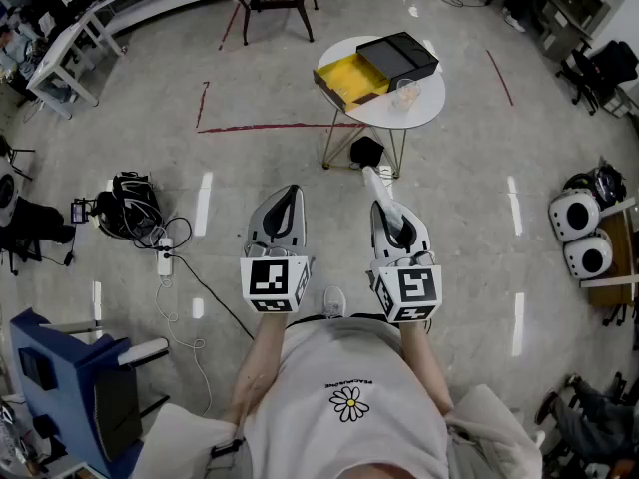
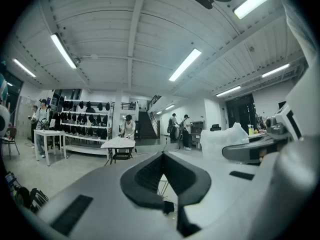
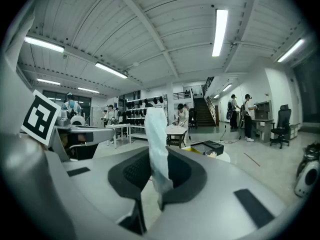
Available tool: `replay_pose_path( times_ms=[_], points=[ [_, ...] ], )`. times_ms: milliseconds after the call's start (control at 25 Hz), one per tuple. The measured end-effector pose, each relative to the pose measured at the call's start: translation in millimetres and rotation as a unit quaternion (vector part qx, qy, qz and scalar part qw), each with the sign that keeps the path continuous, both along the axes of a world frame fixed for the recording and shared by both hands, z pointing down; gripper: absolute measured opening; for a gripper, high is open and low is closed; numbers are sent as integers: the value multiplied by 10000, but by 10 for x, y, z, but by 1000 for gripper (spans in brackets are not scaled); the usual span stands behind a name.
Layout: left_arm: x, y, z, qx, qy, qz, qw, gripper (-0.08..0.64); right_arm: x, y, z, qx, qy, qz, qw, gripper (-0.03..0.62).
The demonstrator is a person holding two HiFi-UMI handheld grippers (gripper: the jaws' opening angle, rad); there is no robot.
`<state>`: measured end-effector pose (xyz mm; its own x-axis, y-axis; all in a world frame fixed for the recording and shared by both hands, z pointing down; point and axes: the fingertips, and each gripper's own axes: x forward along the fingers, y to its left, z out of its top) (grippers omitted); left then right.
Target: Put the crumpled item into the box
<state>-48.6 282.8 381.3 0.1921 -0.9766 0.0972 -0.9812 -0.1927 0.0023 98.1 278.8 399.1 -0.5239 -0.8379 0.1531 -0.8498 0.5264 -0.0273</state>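
Observation:
A white crumpled item [image 1: 378, 187] sticks out forward from my right gripper [image 1: 383, 208], whose jaws are shut on it. In the right gripper view the item [image 3: 157, 144] stands up between the dark pads. My left gripper [image 1: 288, 192] is held beside it at waist height, shut with nothing in it; its pads meet in the left gripper view [image 2: 162, 158]. Ahead, an open box with a yellow inside [image 1: 346, 78] and its black lid [image 1: 398, 56] lie on a small round white table [image 1: 429, 106]. Both grippers are well short of the table.
A clear cup [image 1: 406, 94] stands on the table by the box. A black object [image 1: 366, 151] lies under the table. A black bag and cables [image 1: 128, 208] are on the floor at left, a blue chair [image 1: 55, 387] near left, white devices [image 1: 575, 218] at right.

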Motion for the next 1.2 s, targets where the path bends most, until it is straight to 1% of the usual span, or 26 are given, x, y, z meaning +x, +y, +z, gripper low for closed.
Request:
replay_pose_path(
  times_ms=[360,560,680,760,920,1040,1200],
  points=[
    [29,-176,56,-76,-64,19,9999,0,-45,-166,61,6,47,-114,9999,51],
    [3,-264,83,-107,56,-21,9999,0,-21,-264,94,-62,-214,-67,9997,51],
    [-3,-358,135,-137,69,-14,9999,0,-32,-355,139,-47,-114,-104,9999,51],
    [-11,-447,131,-132,108,3,9999,0,-24,-443,150,-39,-44,-29,10000,51],
    [3,-767,103,-36,88,146,9998,0,19,-721,165,42,112,208,9997,51],
    [-7,-1095,119,-48,169,244,9995,0,42,-981,155,81,199,304,9993,51],
    [3,-1557,22,36,189,509,9985,0,71,-1334,92,131,218,589,9979,51]
  ],
)
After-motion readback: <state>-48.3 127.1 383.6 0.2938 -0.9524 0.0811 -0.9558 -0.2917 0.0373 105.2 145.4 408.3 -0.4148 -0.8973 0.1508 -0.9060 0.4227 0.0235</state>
